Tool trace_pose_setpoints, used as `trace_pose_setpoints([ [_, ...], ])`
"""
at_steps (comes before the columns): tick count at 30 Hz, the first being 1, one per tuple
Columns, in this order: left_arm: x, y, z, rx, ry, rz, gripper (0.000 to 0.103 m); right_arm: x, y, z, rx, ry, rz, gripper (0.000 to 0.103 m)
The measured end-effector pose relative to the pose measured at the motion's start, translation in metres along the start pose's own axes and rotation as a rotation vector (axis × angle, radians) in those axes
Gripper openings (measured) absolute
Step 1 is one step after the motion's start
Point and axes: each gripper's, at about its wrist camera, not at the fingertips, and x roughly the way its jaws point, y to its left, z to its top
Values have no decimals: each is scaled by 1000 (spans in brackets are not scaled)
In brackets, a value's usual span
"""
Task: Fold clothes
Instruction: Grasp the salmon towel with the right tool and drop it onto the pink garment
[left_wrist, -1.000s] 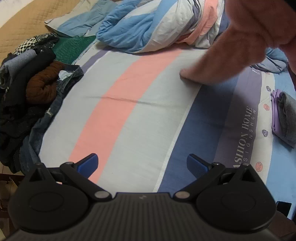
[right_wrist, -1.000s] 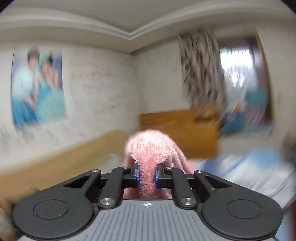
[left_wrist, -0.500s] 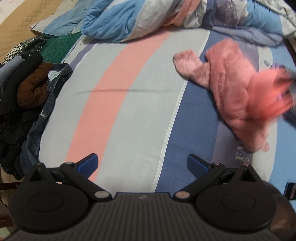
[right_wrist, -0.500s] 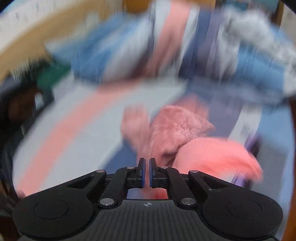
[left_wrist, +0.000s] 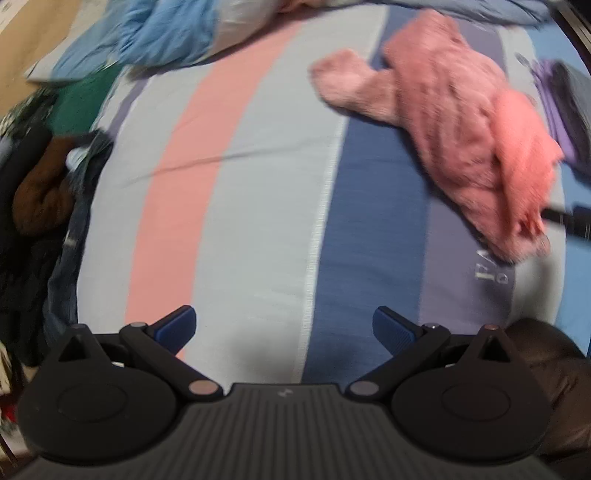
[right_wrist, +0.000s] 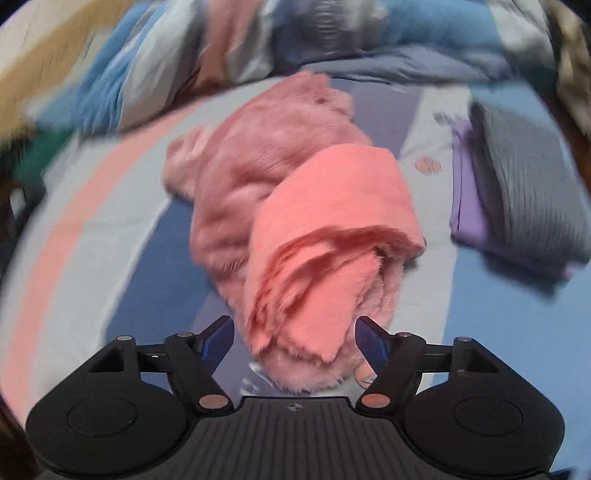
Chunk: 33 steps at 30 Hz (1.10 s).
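Note:
A fluffy pink garment (left_wrist: 454, 122) lies crumpled on the striped bed sheet (left_wrist: 258, 166), at the right in the left wrist view. In the right wrist view the pink garment (right_wrist: 280, 206) lies straight ahead, its smooth salmon inner side turned up near the jaws. My right gripper (right_wrist: 294, 341) is open, its near hem between the blue pads but not clamped. My left gripper (left_wrist: 283, 328) is open and empty, low over the sheet's middle. The right gripper's tip (left_wrist: 569, 218) shows at the garment's near end.
A folded stack of grey knit on purple cloth (right_wrist: 517, 192) lies right of the garment. A heap of dark unfolded clothes (left_wrist: 37, 192) sits at the bed's left edge. A rumpled striped duvet (left_wrist: 177, 33) lies along the far side.
My right gripper swung the pink garment down from the air onto the bed and opened, letting it go. The left gripper stayed open and drifted slightly forward.

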Motion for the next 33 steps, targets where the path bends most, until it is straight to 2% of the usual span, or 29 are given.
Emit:
trace_pose_setpoints([
  [3, -4, -20, 8, 46, -13, -5, 103, 12, -35, 14, 171, -12, 94, 71],
  [5, -6, -32, 14, 68, -18, -6, 103, 25, -50, 22, 251, 8, 148, 52],
  [7, -9, -41, 18, 79, -24, -3, 103, 39, -53, 31, 307, 61, 215, 10],
  [9, -11, -47, 21, 81, -30, -5, 103, 42, -51, 40, 337, 77, 233, 7],
  [11, -12, -50, 23, 79, -35, -6, 103, 27, -42, 58, 289, 0, 212, 6],
  [13, -12, -51, 22, 73, -36, -8, 103, -3, -36, 80, 267, -113, 230, 6],
  [15, -11, -51, 19, 62, -32, -15, 103, -50, -30, 111, 243, -261, 260, 5],
  [19, -10, -51, 13, 41, -24, -30, 103, -168, -5, 165, 57, -583, 343, 5],
  [21, -9, -51, 11, 34, -22, -37, 103, -200, 10, 179, -49, -648, 349, 6],
  [22, -9, -52, 10, 35, -24, -40, 103, -204, 17, 183, -108, -642, 329, 6],
  [24, -8, -54, 8, 36, -24, -43, 103, -184, 29, 186, -187, -521, 294, 7],
  [27, -5, -55, 5, 39, -13, -40, 103, -99, 38, 165, -254, -192, 193, 5],
  [29, -2, -55, 2, 40, -4, -30, 103, -32, 36, 128, -276, 7, 97, 0],
  [31, 0, -51, 1, 26, 4, -22, 103, 13, 24, 90, -241, 112, 21, 1],
  [33, 3, -47, 1, 7, 17, -20, 103, 27, 11, 69, -125, 163, 42, 1],
])
